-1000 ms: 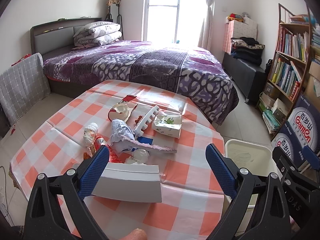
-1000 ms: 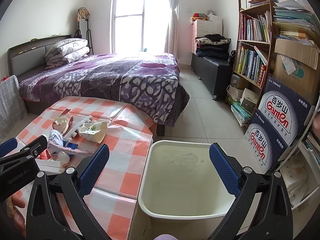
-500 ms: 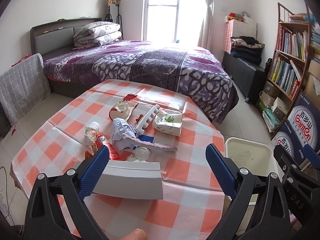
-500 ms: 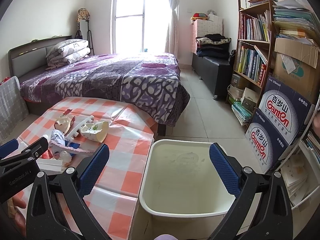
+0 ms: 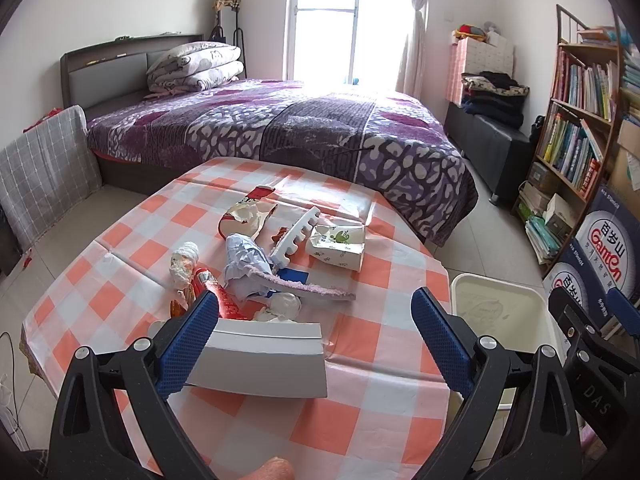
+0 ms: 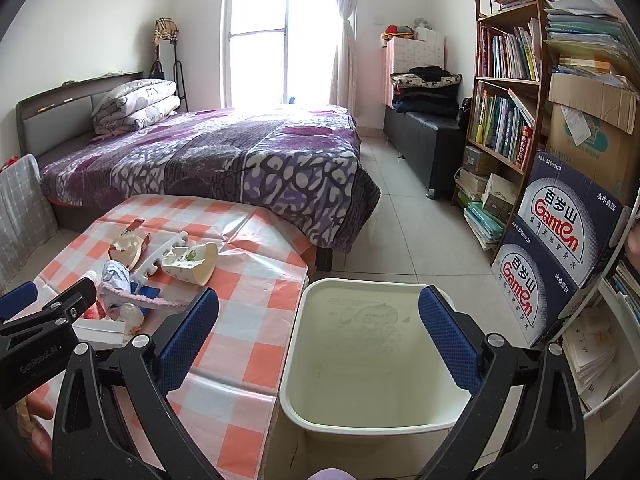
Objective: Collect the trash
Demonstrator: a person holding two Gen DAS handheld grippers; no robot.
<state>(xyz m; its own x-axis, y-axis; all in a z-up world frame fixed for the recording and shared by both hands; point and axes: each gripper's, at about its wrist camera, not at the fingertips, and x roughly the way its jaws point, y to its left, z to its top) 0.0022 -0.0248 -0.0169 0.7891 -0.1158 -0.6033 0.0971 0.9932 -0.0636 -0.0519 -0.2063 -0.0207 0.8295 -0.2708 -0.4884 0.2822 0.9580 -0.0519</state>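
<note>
A pile of trash lies on the checked table (image 5: 360,420): a white box (image 5: 260,360) nearest, a red tube (image 5: 218,294), crumpled paper (image 5: 244,258), a white foam strip (image 5: 294,236), a tissue pack (image 5: 338,244) and a torn paper cup (image 5: 240,218). My left gripper (image 5: 314,342) is open above the table, its left finger against the white box. My right gripper (image 6: 318,338) is open and empty above the cream bin (image 6: 372,412), which stands on the floor beside the table. The pile shows in the right wrist view (image 6: 132,272).
A bed (image 5: 280,132) with a purple cover stands behind the table. A bookshelf (image 6: 508,80) and stacked water cartons (image 6: 556,264) stand right of the bin. A grey checked chair (image 5: 40,168) is at the left.
Both grippers have drawn back slightly; the table and pile look a little farther off. Both stay open and nothing has been picked up.
</note>
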